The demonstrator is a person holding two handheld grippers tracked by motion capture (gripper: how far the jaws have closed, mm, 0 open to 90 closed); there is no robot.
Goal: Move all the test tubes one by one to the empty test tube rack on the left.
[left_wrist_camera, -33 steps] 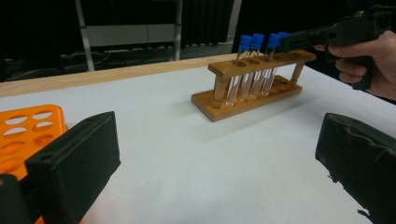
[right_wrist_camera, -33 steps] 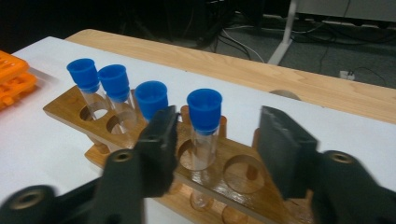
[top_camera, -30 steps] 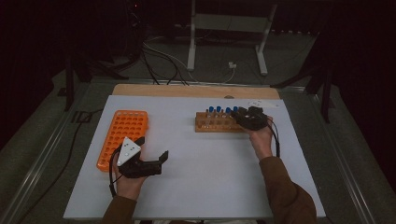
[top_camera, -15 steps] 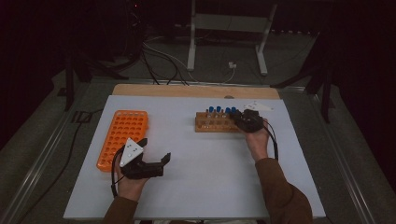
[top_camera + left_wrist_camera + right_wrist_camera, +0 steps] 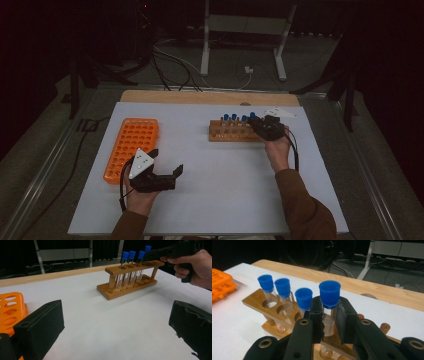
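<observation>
Left gripper (image 5: 165, 167) sits nearest the person, low over the white table (image 5: 215, 165), just right of the orange rack (image 5: 131, 145). Its jaws stand wide with nothing between them; in the left gripper view the two black pads (image 5: 40, 325) frame bare table, with the wooden rack well ahead. This hand is well apart from the tubes and looks idle.

Right gripper (image 5: 329, 315) is farther out, at the right end of the wooden rack (image 5: 232, 132). Its jaws have just been closing and now clamp the glass of one blue-capped tube (image 5: 329, 305), just under the cap. That tube is the last of a row of four; the other three tubes (image 5: 283, 293) stand to its left in the right gripper view, near it but not touching the jaws.

Key relation: the held tube stands upright, long axis vertical, its lower part down through the hole in the rack's top bar. The jaws grip it from the sides, across that axis. The tube's bottom end is hidden behind the jaws, so I cannot tell whether it rests on the base.

Judgement: the next move is probably a straight pull upward along the tube's axis. Any tilt risks binding the glass in the hole or nudging the neighbouring cap. The right hand (image 5: 277, 150) is the one placed to do it.
</observation>
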